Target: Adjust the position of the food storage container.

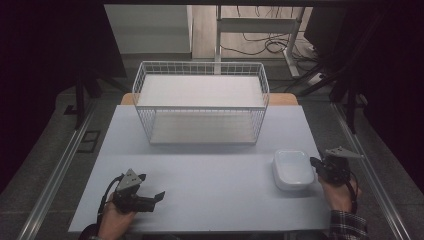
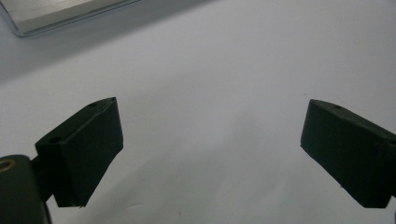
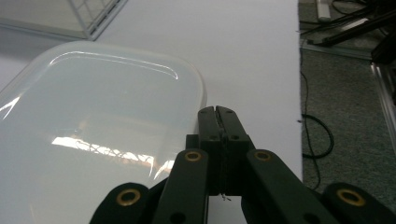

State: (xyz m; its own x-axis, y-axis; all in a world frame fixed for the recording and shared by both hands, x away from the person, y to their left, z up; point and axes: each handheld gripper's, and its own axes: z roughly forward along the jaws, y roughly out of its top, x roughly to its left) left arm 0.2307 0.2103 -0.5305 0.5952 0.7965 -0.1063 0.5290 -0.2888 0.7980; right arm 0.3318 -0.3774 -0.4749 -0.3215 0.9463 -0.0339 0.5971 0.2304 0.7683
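Grasping looked next: right gripper [image 1: 318, 163], jaws together beside the white dish [image 1: 292, 169], needed opening; left gripper [image 1: 151, 190] idled, jaws apart.

No legible text — no labels, brands, numbers or signs anywhere.

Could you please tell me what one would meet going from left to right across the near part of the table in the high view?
Left gripper → white dish → right gripper.
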